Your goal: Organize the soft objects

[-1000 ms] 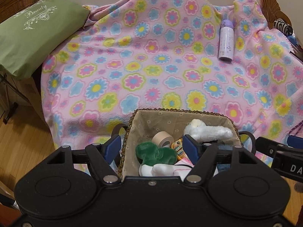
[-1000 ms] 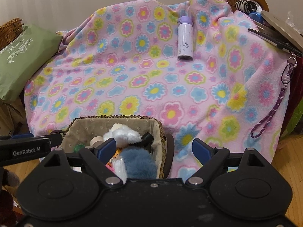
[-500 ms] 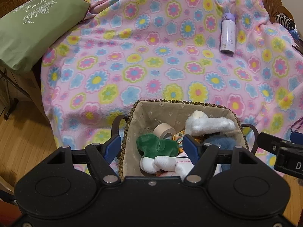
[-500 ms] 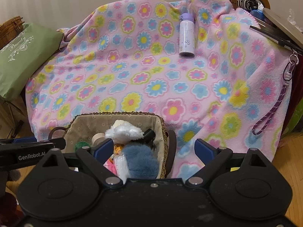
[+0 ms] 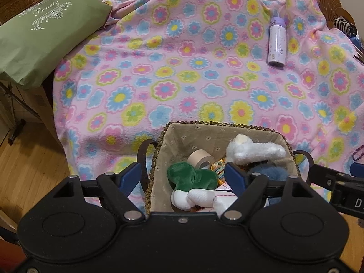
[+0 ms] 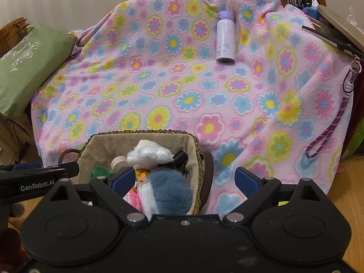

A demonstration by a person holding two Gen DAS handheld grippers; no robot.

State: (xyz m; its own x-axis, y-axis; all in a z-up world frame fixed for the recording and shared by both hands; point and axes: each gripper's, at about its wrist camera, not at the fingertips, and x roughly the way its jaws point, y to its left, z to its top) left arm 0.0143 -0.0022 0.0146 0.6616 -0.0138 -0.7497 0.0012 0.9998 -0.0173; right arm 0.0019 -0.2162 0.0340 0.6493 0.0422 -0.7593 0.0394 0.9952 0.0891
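Observation:
A woven basket with a beige liner (image 5: 182, 141) (image 6: 102, 143) sits at the front edge of the flowered blanket. It holds a green plush (image 5: 191, 177), a white plush (image 5: 252, 150) (image 6: 147, 154), a blue furry toy (image 6: 170, 191), white soft pieces (image 5: 200, 198) and a tape roll (image 5: 200, 160). My left gripper (image 5: 182, 175) is open and empty, its jaws straddling the basket's left wall. My right gripper (image 6: 184, 179) is open and empty, straddling the basket's right wall.
A pink flowered blanket (image 5: 182, 68) (image 6: 182, 79) covers the furniture. A lilac bottle (image 5: 277, 43) (image 6: 225, 41) lies on it at the back right. A green bag (image 5: 41, 29) rests at the left. A purple cord (image 6: 329, 122) hangs at the right. Wood floor (image 5: 27, 166) lies below.
Both grippers have drawn back and up a little, so the basket sits slightly farther and more of its inside shows. Both stay open. The basket's contents have not moved.

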